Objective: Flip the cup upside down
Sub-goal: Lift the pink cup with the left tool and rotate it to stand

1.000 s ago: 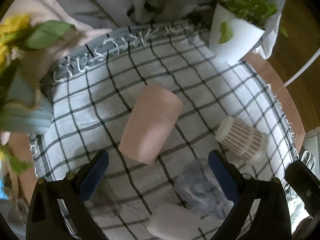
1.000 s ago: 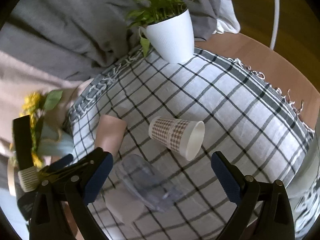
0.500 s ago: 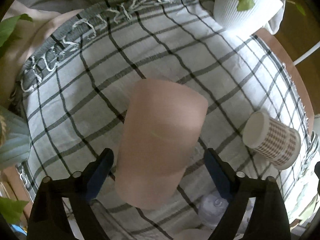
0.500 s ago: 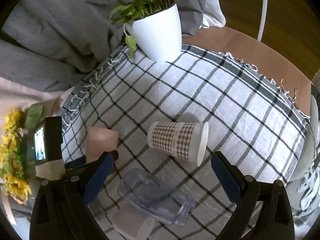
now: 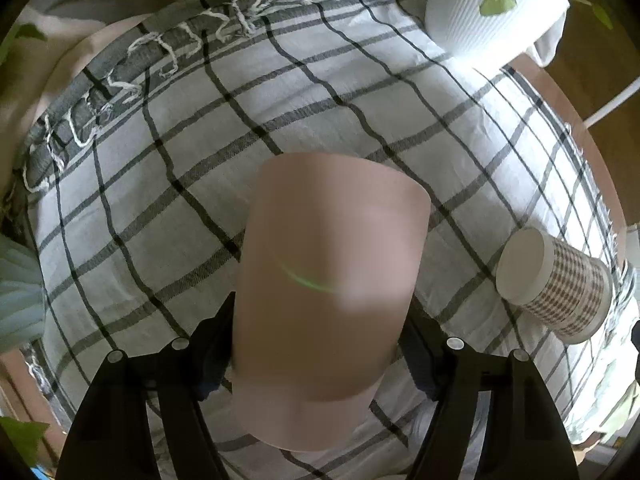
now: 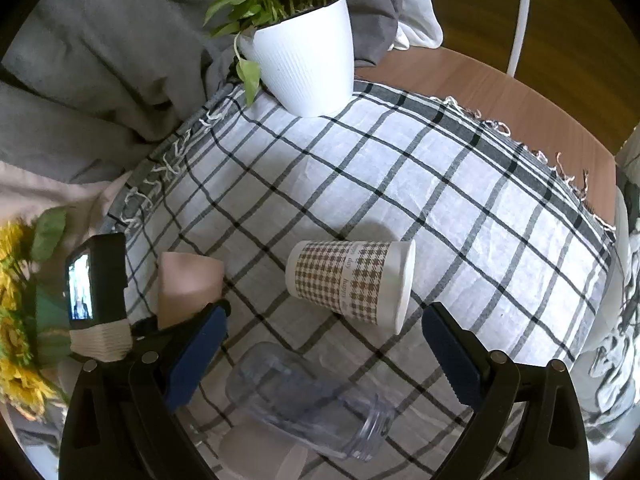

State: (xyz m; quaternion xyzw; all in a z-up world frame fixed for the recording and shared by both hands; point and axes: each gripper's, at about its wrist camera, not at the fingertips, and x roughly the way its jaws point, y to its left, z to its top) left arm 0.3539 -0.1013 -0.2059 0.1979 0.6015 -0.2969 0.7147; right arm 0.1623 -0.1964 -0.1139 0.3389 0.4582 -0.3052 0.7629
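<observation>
A plain pink cup (image 5: 328,288) lies on its side on the checked cloth (image 5: 160,208), its base pointing away from me. My left gripper (image 5: 320,344) has its two fingers pressed against the cup's sides and is shut on it. The pink cup also shows at the left of the right wrist view (image 6: 188,284). My right gripper (image 6: 320,352) is open and empty, hovering above the cloth. A houndstooth paper cup (image 6: 352,284) lies on its side just beyond the right gripper; it also shows in the left wrist view (image 5: 556,288).
A clear plastic cup (image 6: 308,400) lies on its side below the right gripper. A white pot with a green plant (image 6: 304,56) stands at the cloth's far edge. Yellow flowers (image 6: 16,320) are at the left. Bare wooden table (image 6: 520,100) shows at the right.
My left gripper moved forward over the pink cup and closed its fingers onto its sides. The right gripper stayed open and shifted only slightly.
</observation>
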